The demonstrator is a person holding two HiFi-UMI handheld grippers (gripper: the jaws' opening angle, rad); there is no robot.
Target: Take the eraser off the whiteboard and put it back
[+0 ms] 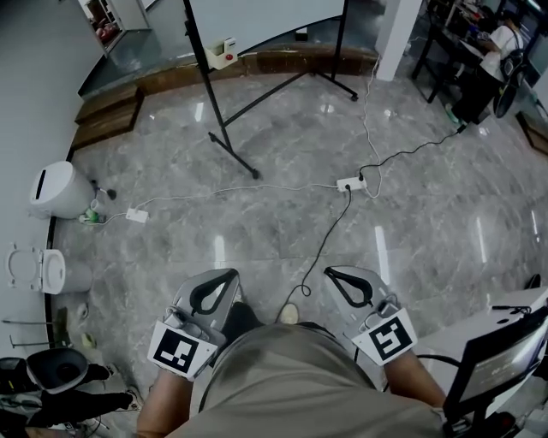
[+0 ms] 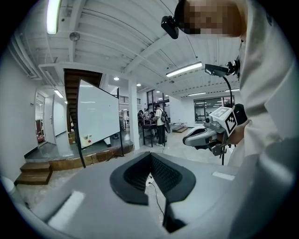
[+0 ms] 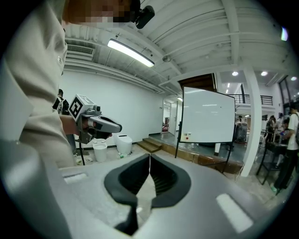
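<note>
— Grey marble floor [image 1: 282, 154] in the head view: what's ahead?
— Cables and a power strip [image 1: 351, 183], between me and the whiteboard [image 1: 257, 13]. The eraser [image 1: 221, 54] sits low on it.
— Left gripper view?
— Left claw [image 2: 150, 155] pressed together, empty.
— Right gripper view?
— Right claw [image 3: 149, 156] likewise; a white bin [image 3: 124, 144] stands beyond.

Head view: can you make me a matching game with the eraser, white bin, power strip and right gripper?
Things:
1 eraser
2 white bin
3 power strip
4 right gripper

Place or state:
A shut, holding nothing
B near the middle of the picture
C on the whiteboard's lower corner
D far left

Pairs: 1-C, 2-D, 3-B, 4-A
</note>
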